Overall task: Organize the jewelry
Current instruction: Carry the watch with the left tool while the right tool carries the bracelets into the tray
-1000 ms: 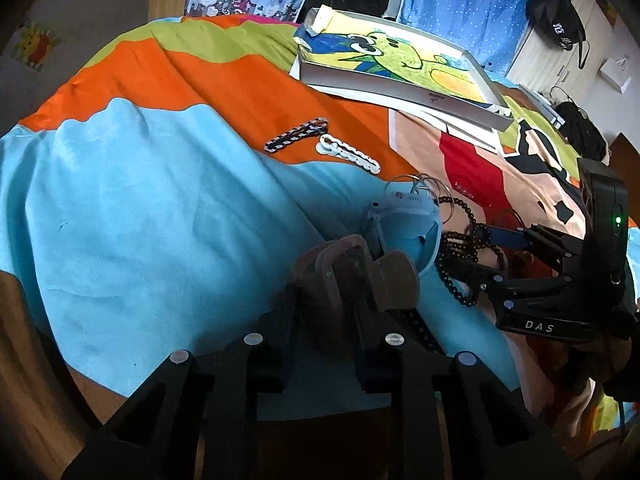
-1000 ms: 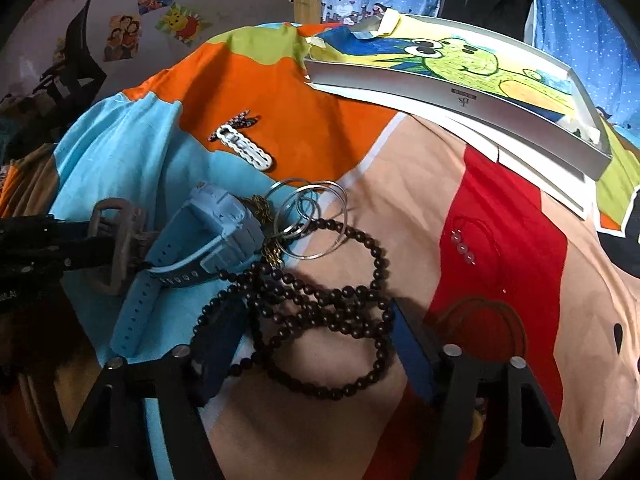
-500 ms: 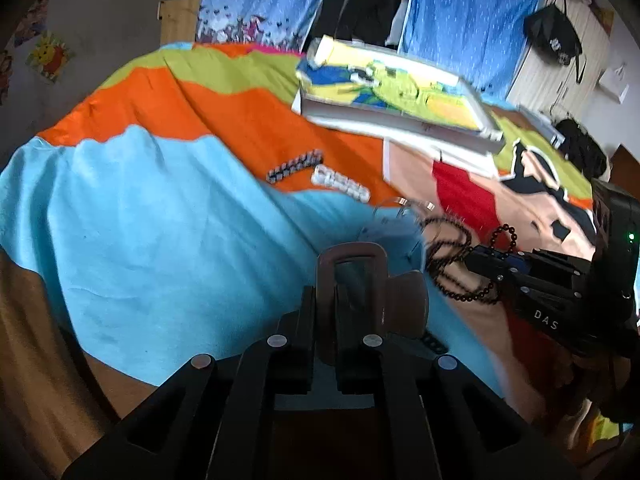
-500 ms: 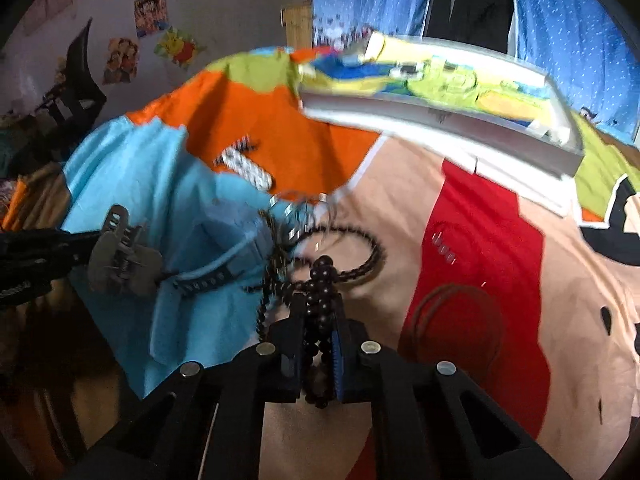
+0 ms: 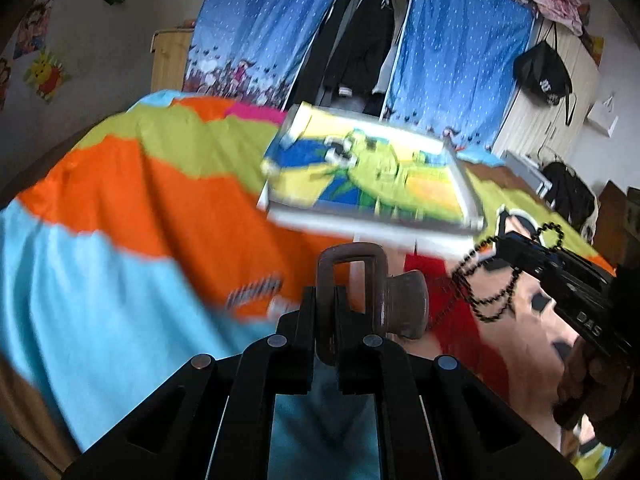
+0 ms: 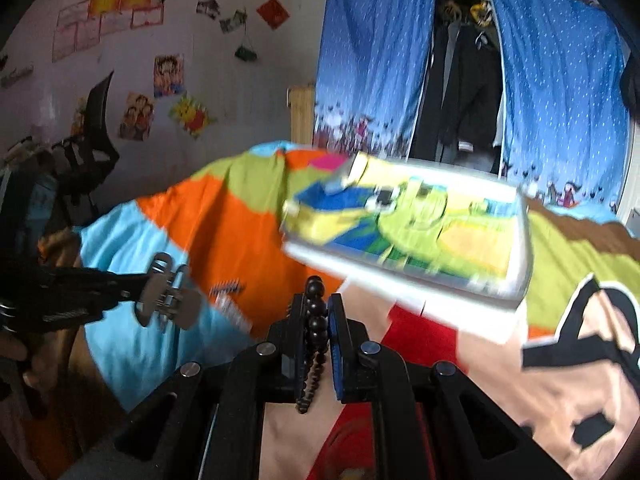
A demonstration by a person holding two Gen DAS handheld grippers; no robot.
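L wrist cam sits just behind the left gripper, looking fwd and a bit down over the bed cover toward the blue curtains. R wrist cam does likewise behind the right gripper, set further right. Both share the cartoon box, cover, curtains; each sees the other gripper at its frame edge

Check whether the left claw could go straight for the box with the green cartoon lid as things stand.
Probably not to grasp it: the left claw is shut on a brown hair clip. The path over the bedspread to the box looks clear.
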